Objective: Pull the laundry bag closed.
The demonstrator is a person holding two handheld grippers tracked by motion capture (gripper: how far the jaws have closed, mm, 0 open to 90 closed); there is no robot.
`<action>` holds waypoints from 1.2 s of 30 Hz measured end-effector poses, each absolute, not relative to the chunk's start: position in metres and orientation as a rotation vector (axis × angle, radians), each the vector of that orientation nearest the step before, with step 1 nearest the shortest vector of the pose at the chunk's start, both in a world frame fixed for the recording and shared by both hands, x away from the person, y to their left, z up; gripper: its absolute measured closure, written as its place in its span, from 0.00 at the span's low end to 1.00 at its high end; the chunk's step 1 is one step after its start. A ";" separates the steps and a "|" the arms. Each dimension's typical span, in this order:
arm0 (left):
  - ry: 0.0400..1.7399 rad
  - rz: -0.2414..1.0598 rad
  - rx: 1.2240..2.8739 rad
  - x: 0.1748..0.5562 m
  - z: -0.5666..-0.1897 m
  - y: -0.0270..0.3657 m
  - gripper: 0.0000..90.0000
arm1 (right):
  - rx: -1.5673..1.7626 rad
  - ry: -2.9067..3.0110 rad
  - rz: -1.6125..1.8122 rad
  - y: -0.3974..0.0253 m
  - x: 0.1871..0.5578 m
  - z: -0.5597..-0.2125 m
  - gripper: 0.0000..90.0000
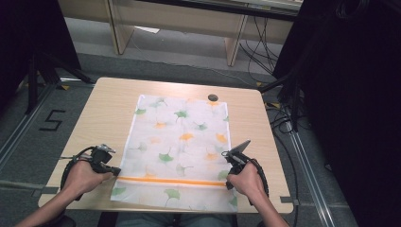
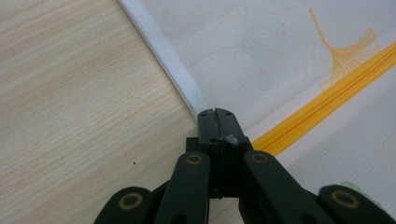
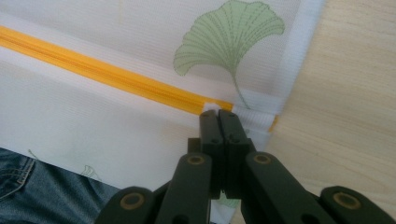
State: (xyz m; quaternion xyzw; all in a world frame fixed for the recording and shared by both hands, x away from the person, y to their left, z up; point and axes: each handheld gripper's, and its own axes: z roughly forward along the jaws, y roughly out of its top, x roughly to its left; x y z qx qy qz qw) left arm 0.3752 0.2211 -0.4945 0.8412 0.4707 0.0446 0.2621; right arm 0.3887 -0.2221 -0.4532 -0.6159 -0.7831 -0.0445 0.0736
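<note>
- Table [image 1: 108, 101]: light wood, rectangular, set on a grey floor; a person sat at its near edge, forearms coming in from below.
- Bag [image 1: 179, 142]: flat white mesh laundry bag printed with green and orange ginkgo leaves, lying along the middle of the table from near the far edge to the near edge, its near end overhanging toward the person's lap.
- Zipper [image 1: 170, 180]: orange, running straight across the bag close to its near end, from the left hem to the right hem.
- Disc [image 1: 213, 97]: small, dark, round, on the table at the bag's far right corner, touching or just beside the hem; which one could not be told.
- Left gripper [image 2: 215, 113]: held in the left hand [image 1: 85, 176] at the bag's left edge, jaws pressed together with no gap, tips at the white hem where the zipper's left end met it; a scrap of white showed beside the jaws, but a hold on fabric could not be confirmed.
- Right gripper [image 3: 218, 114]: held in the right hand [image 1: 247, 178] at the bag's right edge, jaws together, tips at the zipper's right end; whether they pinched the tab there could not be told.
</note>
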 end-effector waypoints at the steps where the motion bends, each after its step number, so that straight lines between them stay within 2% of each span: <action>1: 1.270 0.116 2.277 0.375 -0.495 0.221 1.00 | -1.864 -2.363 -0.143 -0.222 0.388 -0.455 1.00; 20: 1.268 0.116 2.277 0.375 -0.495 0.221 1.00 | -1.858 -2.363 -0.140 -0.229 0.387 -0.457 1.00; 27: 1.276 0.126 2.275 0.375 -0.494 0.220 1.00 | -1.813 -2.407 -0.263 -0.232 0.383 -0.457 1.00; 36: 1.272 0.146 2.261 0.373 -0.493 0.222 1.00 | -1.907 -2.423 -0.375 -0.241 0.384 -0.441 0.91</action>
